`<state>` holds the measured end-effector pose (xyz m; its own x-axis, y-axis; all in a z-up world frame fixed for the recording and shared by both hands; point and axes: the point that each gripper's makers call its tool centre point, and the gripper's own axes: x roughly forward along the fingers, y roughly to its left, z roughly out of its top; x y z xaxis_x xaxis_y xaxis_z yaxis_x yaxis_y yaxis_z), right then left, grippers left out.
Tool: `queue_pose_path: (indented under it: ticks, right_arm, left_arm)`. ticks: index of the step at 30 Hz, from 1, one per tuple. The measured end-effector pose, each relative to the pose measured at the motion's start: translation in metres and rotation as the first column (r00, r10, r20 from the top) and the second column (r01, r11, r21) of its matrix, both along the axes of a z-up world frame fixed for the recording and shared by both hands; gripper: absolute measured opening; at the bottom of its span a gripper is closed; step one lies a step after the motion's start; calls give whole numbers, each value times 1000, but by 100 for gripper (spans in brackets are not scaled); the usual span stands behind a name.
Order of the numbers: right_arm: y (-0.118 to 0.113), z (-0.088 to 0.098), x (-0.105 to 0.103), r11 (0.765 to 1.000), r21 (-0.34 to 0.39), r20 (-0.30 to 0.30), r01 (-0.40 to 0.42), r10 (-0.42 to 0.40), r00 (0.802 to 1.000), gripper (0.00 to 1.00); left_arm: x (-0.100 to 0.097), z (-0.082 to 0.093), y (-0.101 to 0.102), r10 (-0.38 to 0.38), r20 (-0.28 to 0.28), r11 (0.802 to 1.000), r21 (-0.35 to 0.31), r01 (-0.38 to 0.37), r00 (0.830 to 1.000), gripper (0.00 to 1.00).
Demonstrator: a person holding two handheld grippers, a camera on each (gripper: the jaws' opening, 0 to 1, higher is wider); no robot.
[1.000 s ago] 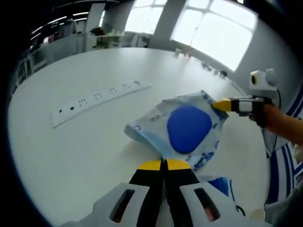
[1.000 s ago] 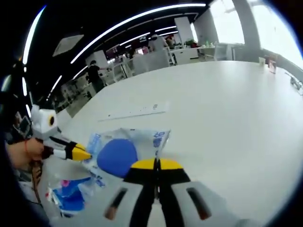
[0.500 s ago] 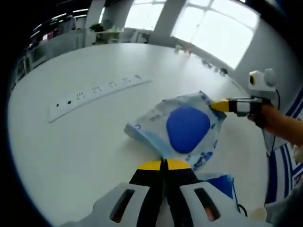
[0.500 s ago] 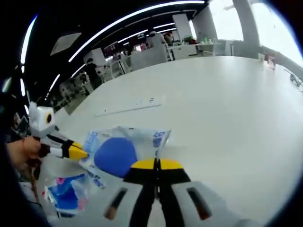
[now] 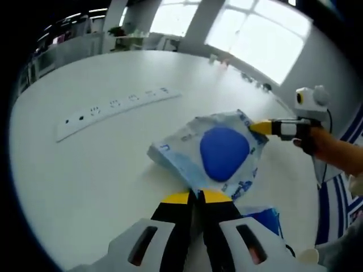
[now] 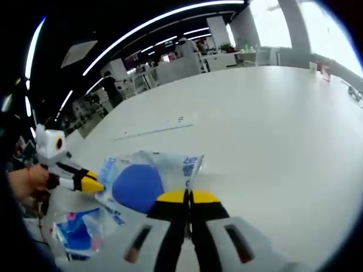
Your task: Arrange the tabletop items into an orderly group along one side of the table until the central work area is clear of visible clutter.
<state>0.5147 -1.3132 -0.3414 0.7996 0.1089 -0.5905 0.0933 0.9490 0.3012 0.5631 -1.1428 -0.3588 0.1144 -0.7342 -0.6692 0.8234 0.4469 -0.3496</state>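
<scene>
Both grippers, left (image 5: 194, 196) and right (image 6: 188, 196), clamped on opposite edges of blue-patch packet (image 5: 211, 152), stretched over table (image 5: 102, 164). Barely shifted since a second ago; we're mid-carry, centre not cleared.

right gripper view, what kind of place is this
Probably an open-plan office or workspace: a large white table with a power strip on it, rows of desks behind under long ceiling light strips, and big windows at one side.

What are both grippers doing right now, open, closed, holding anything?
Left gripper: shut on the blue-and-white packet.
Right gripper: shut on the same packet's opposite edge.
</scene>
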Motion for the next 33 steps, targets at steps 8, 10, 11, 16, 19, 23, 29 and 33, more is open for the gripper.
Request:
queue_pose_path:
  ticks: [8,10,11,16,19,23,29,33]
  right_arm:
    - [-2,-2,-2,1000,-20,0,-3,3,1000,4]
    - [-1,-2,-2,1000,-20,8,-4,4,1000,4]
    - [-2,-2,-2,1000,-20,4,-1,2,1000,4]
    - [-3,0,-1,1000,-29,14,-2,2,1000,10]
    - [-3,2,-1,999,-40,20,-6,6,1000,11]
    - [-5,3,-1,999,-42,24,-2,3,1000,16]
    - [-8,5,-2,999,-51,27,4,-2,1000,19]
    - [-9,6,-3,999,-50,32,7,-6,999,21]
  left_arm:
    - [0,-1,3,13,-15,1000,-13,-13,1000,7]
    - [-1,-2,3,12,-18,1000,-12,-12,1000,7]
    - [-1,-2,3,11,-13,1000,-7,-11,1000,8]
    - [-2,0,3,14,-11,1000,-17,-14,1000,13]
    - [0,1,4,20,-7,1000,-18,-20,1000,14]
    - [1,3,5,21,0,1000,-19,-21,1000,16]
    - [3,3,8,24,6,1000,-15,-23,1000,19]
    - [3,5,8,25,6,1000,-18,-25,1000,20]
